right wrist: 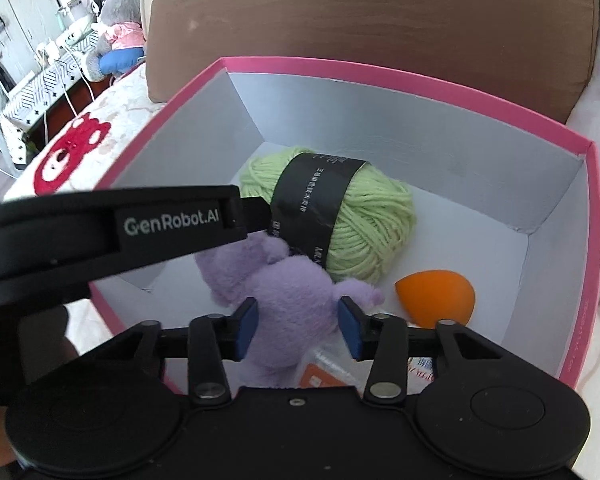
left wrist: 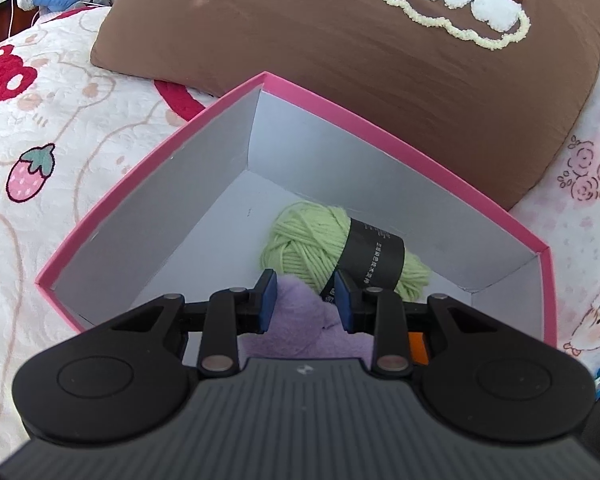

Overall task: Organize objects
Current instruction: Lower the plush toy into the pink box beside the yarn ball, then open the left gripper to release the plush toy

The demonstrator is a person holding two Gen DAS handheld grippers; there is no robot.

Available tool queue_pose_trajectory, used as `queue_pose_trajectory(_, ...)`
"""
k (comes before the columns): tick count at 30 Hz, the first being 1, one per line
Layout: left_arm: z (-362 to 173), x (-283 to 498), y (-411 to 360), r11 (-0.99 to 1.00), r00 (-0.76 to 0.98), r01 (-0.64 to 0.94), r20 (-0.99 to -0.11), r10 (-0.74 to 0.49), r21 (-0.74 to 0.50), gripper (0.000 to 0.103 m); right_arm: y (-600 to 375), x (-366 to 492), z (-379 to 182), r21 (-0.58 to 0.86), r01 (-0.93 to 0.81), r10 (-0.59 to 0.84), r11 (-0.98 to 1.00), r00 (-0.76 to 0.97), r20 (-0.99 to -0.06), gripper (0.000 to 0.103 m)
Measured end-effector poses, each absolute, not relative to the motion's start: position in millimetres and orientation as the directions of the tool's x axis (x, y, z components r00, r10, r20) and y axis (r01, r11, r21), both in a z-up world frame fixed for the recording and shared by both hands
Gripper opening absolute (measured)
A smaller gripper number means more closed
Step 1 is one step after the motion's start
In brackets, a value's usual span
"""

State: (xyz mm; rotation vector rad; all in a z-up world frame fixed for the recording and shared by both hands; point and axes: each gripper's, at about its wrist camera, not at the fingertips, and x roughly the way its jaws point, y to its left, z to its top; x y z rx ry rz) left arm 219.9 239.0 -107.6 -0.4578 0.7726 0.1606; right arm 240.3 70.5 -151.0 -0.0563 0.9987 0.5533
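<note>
1. Two grippers are closed on one thing: the purple plush toy [right wrist: 296, 284] is pinched near its upper end by the left gripper [left wrist: 306, 300], and its body appears to be squeezed between the pads of the right gripper [right wrist: 298, 320]. If the two hands are drawn apart, the soft fabric could be stretched or a seam strained.
2. The toy is already held low inside the pink box [right wrist: 380, 70], just beside the green yarn ball [right wrist: 372, 220]. Whether it rests on the box floor cannot be told.
3. The yarn ball's black label is touched or nearly touched by the left gripper's tip. If that gripper is pulled back carelessly, a strand could be snagged and the ball dragged or unwound.
4. A small packet with an orange label [right wrist: 320, 376] lies under the toy's lower end. It could be caught by a pad or pushed aside and crumpled if the toy is pressed down further.
5. The orange sponge [right wrist: 436, 296] lies near the right gripper's outer finger and could be knocked and rolled when the jaws are spread.
6. The box stands on a soft bedspread [left wrist: 60, 120] against a brown pillow [left wrist: 340, 60], so a downward push on its wall could tip it and shift everything inside.
</note>
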Motion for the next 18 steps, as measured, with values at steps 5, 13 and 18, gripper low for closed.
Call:
queue_pose_trajectory(5, -107.1, 219.5, 239.3, 0.887, 0.708, -0.336, -0.706, 0.017, -0.316, 0.03, 72.8, 246.2, -155.0, 0.205, -0.458, 0.413, 0.865, 0.418, -0.809, 0.041)
queue_pose_trajectory(13, -96.7, 212.1, 246.4, 0.885, 0.725, -0.338, -0.688, 0.028, -0.321, 0.03, 70.4, 245.2, -150.6, 0.217, -0.457, 0.412, 0.863, 0.386, -0.825, 0.042)
queue_pose_trajectory(18, -90.2, 205.1, 248.3, 0.88, 0.718, -0.351, -0.695, 0.035, -0.319, 0.032, 51.6, 223.2, -133.6, 0.225, -0.496, 0.454, 0.839, 0.409, -0.791, 0.043)
